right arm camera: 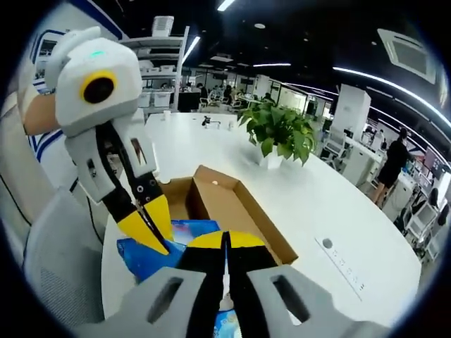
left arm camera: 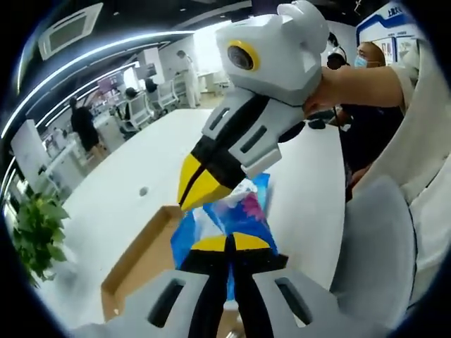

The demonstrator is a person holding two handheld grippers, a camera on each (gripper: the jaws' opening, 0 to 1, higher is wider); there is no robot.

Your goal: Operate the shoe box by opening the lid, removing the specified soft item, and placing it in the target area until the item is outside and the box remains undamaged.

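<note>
Left tongs (left arm camera: 227, 243), right tongs (right arm camera: 225, 241) both pinching blue packet (left arm camera: 243, 215), lengthwise over open shoe box (right arm camera: 239, 204).

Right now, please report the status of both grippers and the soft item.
Left gripper and right gripper shut on blue soft pack. Pack above open cardboard box. Nothing in the way.

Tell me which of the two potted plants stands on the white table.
The bushy potted plant in a white pot beyond the open shoe box stands on the white table. The other plant sits off the table's edge.
</note>
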